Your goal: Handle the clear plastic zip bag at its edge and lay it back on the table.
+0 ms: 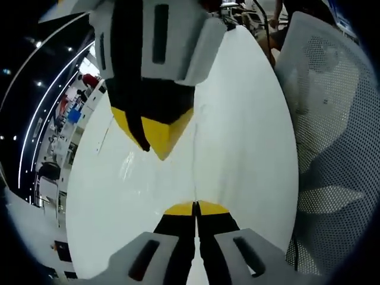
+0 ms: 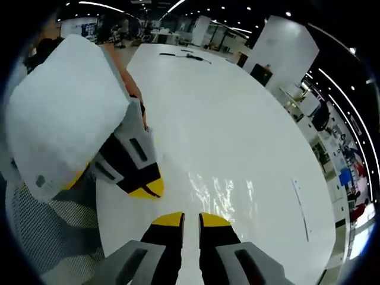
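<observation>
In the left gripper view, the risk was the thin clear bag (image 1: pixel 196 178) slipping free, its film barely visible on the white table (image 1: pixel 249 119). The left gripper (image 1: pixel 196 209) sat pinched shut on its edge. In the right gripper view, the right gripper (image 2: pixel 191 218) stood narrowly parted, holding nothing, the bag glinting just ahead.

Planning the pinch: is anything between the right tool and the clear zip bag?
Nothing visible does. The clear plastic zip bag lies flat on the white table just ahead of the right tool; the left tool sits aside.
</observation>
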{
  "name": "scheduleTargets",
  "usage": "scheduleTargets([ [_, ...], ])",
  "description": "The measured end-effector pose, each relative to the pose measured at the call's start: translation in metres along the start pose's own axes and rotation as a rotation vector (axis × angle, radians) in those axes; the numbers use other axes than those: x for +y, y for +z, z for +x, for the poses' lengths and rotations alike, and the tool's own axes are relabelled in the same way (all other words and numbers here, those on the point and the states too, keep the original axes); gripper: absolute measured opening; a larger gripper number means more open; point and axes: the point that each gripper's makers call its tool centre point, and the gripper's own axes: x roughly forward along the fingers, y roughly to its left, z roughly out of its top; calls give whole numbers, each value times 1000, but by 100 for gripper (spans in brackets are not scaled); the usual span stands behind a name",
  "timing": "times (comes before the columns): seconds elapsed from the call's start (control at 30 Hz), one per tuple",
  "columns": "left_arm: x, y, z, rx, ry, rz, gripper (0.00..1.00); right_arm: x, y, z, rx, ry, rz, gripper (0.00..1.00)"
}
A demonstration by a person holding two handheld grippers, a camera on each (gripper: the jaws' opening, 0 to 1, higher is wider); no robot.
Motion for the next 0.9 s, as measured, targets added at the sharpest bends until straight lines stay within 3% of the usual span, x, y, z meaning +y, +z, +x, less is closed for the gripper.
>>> scheduleTargets([
  [0.47, 18, -14, 15, 116, 39, -108, 0, -2, -35, -30, -5, -86, 127, 6],
  [0.9, 34, -12, 39, 177, 86, -183, 0, 6, -66, -33, 7, -96, 263, 6],
])
